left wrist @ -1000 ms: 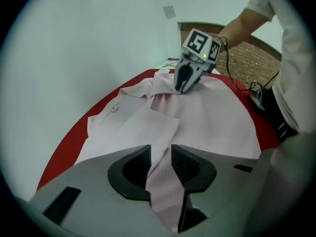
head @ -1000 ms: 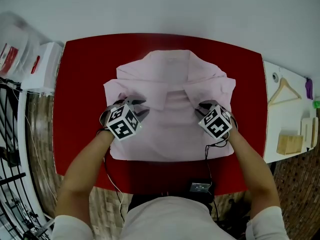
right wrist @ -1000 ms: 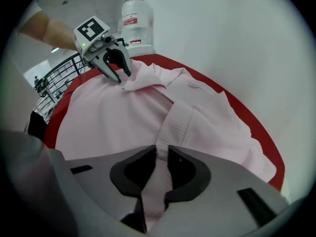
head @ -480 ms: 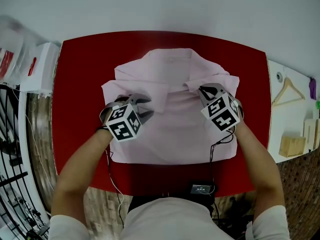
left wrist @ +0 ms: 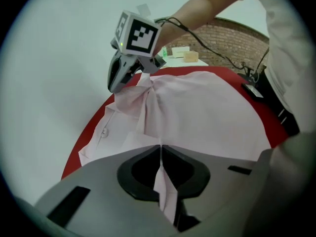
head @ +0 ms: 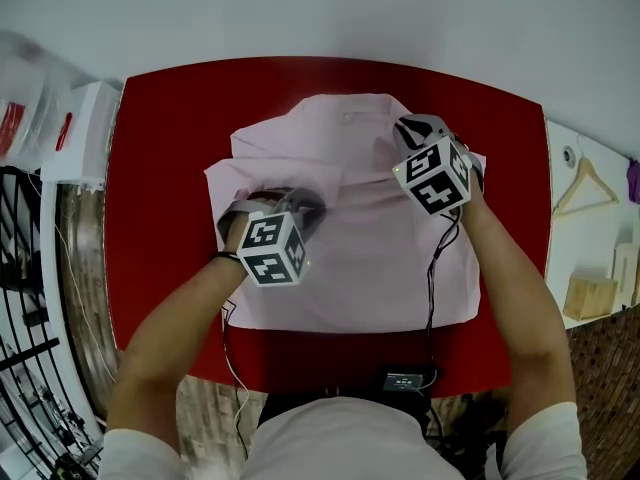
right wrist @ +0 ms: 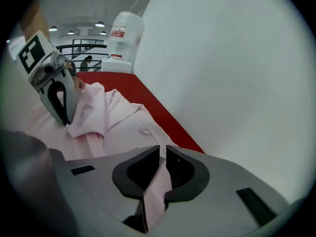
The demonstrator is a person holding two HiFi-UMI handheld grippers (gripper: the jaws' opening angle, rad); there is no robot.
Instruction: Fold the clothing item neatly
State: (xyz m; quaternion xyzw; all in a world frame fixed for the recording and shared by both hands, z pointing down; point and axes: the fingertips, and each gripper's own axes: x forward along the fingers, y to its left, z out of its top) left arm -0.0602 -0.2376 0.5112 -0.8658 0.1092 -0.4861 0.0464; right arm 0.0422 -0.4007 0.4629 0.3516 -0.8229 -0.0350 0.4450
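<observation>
**1. Pink shirt** (head: 370, 258). It lies on the red bench (head: 165, 218), with the collar end toward the far edge and the hem toward the person. The lower body is mostly flat. The upper part is bunched into 2 raised folds, 1 at each gripper. A small button (left wrist: 104, 131) shows on the edge nearest the wall.

**2. Left gripper** (left wrist: 160, 157). Its jaws have just been closing and now pinch a thin fold of the pink cloth between the pads. In the head view it sits over the shirt's left half, below the collar and pointing steeply down.

**3. Right gripper** (right wrist: 162, 154). Its jaws have just been closing and are pressed onto a strip of the same cloth, which runs back between them. It is at the shirt's upper right, close to the collar. In the left gripper view the cloth rises to a peak at its tips.

**4. Cables** (head: 432, 268). They run from both grippers toward the person, to a small black box (head: 403, 379) at the near edge of the bench.

**5. Side items.** On a white surface to the right are 1 wooden hanger (head: 590, 183) and 1 wooden block (head: 585, 295). A white box (head: 88, 133) stands left of the bench.
</observation>
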